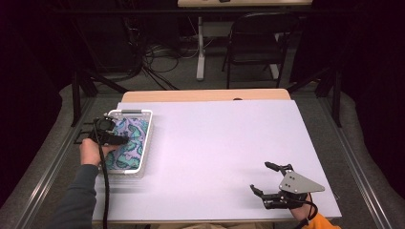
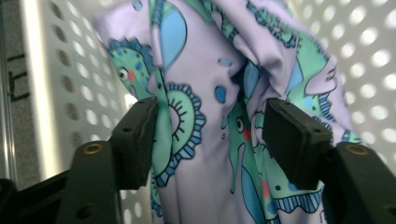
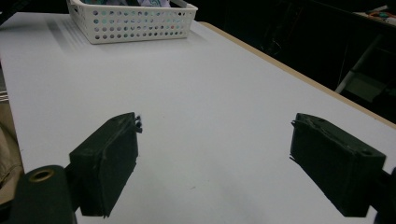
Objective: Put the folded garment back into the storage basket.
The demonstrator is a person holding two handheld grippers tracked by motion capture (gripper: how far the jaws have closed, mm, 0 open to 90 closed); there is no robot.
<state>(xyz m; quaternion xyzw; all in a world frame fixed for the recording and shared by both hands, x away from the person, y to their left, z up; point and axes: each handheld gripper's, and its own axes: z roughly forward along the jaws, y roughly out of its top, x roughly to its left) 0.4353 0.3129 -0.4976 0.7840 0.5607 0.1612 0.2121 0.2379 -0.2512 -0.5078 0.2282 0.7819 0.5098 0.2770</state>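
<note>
Left gripper is down inside the one white perforated basket, jaws spread apart on either side of a raised fold of the patterned cloth — not closed on it. From the left gripper view the cloth reads as pale lilac printed with green and blue seahorses and round fan shapes, detail the high view only hints at; the basket wall with its rows of holes runs just left of the left jaw. No writing or brand is readable anywhere. Over on the other side, the right gripper hovers near the table's front edge, jaws wide and holding nothing, its grey three-cornered plate on top. Its own view looks along bare white tabletop — the basket sits well ahead of the jaws, toward the left. One folding chair stands beyond the table.
</note>
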